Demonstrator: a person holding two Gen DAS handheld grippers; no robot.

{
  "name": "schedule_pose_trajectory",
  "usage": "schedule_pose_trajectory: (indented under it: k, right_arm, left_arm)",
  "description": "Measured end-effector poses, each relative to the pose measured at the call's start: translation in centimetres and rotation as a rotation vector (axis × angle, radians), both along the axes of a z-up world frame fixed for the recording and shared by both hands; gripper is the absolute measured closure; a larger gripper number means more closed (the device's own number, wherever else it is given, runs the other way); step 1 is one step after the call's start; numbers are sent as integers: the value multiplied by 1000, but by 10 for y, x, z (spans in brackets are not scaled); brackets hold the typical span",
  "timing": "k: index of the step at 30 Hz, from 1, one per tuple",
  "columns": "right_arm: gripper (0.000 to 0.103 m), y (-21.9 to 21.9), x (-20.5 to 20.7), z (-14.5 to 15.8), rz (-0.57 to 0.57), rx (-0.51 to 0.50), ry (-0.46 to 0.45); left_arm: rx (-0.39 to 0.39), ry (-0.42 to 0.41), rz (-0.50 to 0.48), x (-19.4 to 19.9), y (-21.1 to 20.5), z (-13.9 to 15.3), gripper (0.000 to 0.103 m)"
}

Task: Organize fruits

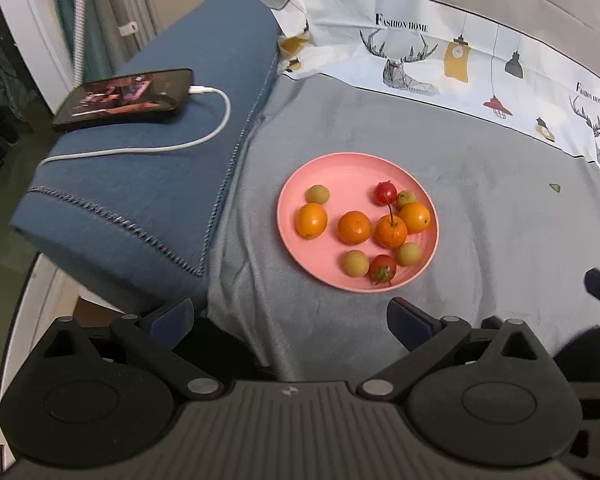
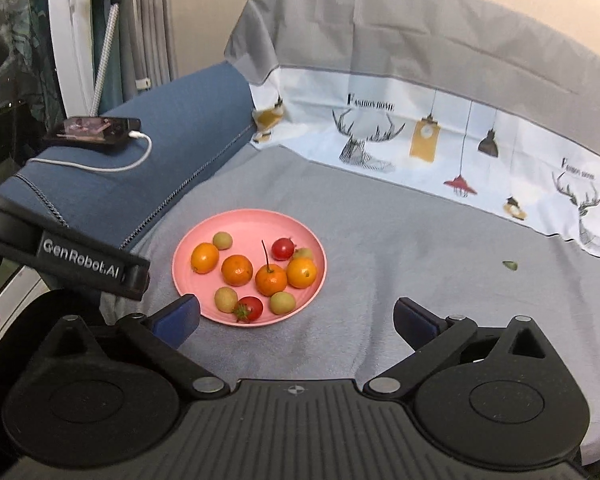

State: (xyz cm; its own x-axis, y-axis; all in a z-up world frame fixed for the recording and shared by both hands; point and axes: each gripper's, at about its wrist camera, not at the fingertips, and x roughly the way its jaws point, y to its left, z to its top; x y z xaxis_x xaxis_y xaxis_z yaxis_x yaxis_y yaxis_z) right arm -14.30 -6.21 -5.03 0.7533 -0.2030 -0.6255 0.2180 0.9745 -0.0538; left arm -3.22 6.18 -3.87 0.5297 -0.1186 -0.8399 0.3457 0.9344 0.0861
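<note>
A pink plate lies on the grey cloth and also shows in the right wrist view. It holds several small fruits: oranges, red tomatoes and yellow-green round fruits. My left gripper is open and empty, just short of the plate's near rim. My right gripper is open and empty, near the plate's near right rim. The left gripper's finger shows at the left of the right wrist view.
A blue folded blanket lies left of the plate with a phone and white charging cable on it. A printed white cloth runs along the back. A small green scrap lies right.
</note>
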Motion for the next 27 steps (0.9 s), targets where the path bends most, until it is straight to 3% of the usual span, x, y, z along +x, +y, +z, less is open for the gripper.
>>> schedule_pose_trajectory:
  k: [11,27]
  right_arm:
    - [1,3,-37,14,-27,37,-74]
    - [1,6,-49,19,-37,41,-96]
  left_arm:
    - [3,-49,1,-35,8,8,0]
    - [22,-138,32,-47,12,17,0]
